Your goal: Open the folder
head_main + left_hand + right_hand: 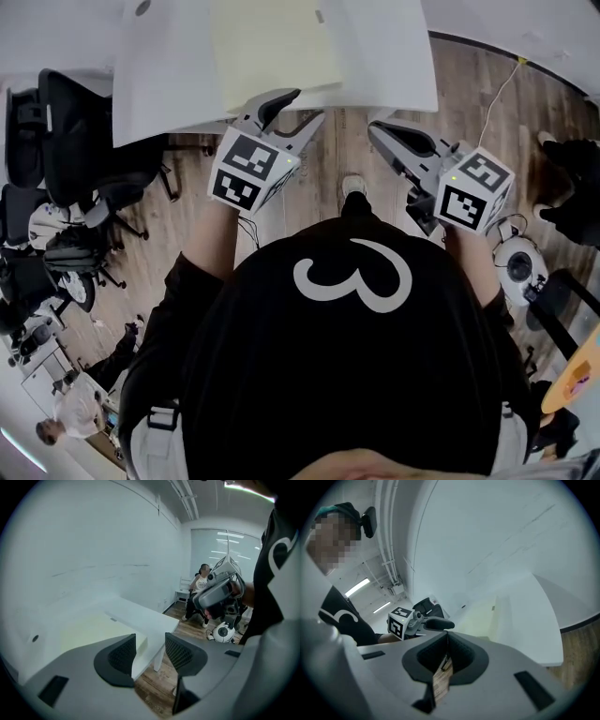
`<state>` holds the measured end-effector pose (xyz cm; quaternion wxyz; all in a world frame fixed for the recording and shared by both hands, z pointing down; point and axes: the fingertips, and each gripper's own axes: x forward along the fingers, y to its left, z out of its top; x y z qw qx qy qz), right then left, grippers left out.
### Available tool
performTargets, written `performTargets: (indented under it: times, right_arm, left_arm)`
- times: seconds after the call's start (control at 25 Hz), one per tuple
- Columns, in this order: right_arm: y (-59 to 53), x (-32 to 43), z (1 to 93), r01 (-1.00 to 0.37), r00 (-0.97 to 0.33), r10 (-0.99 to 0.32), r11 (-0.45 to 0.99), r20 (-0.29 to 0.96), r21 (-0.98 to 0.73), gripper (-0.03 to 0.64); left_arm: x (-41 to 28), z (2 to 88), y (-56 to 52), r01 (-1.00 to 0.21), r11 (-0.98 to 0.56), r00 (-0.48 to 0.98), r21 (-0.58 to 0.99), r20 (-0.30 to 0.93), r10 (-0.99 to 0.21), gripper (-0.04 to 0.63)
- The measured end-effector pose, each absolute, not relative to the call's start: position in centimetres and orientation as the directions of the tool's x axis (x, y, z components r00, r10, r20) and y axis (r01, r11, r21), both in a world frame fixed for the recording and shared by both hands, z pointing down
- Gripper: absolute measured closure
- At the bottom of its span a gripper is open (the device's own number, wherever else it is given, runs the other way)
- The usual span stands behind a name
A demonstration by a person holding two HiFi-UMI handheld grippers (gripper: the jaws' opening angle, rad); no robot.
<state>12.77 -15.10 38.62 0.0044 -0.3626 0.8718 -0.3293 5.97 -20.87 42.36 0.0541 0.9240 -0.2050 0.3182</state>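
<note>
Head view looks down; all share table (384, 56).

Head view's top edge cuts off folder (272, 47) & table (394, 56), far ends unseen.

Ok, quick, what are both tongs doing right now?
Left tongs: open, nothing between them.
Right tongs: closed, holding nothing.

A white bench (394, 56) fills twelve o'clock, above a wooden floor (187, 220). Black office chairs (89, 150) crowd in at nine o'clock. At three o'clock a round white device (518, 264) sits on the floor, and a thin cable (497, 101) trails at two. One person (199, 588) sits near the far window (220, 550); another person (80, 412) is at seven o'clock.
</note>
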Motion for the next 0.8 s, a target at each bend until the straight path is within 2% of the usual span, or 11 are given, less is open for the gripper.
performTargets:
  times: [0.36, 0.8]
  right_arm:
    - [-18.0, 14.9, 41.4, -0.606, -0.755, -0.607, 0.501, 0.248, -0.619, 0.592]
    - [-19.7, 15.8, 42.9, -0.571, -0.782, -0.58, 0.517, 0.23, -0.638, 0.592]
  left_arm:
    - [6.8, 48.1, -25.2, -0.356, -0.903, 0.544, -0.241, 0.732, -0.41, 0.336]
    - [6.7, 51.4, -27.5, -0.294, -0.881, 0.435, -0.372, 0.768, -0.47, 0.328]
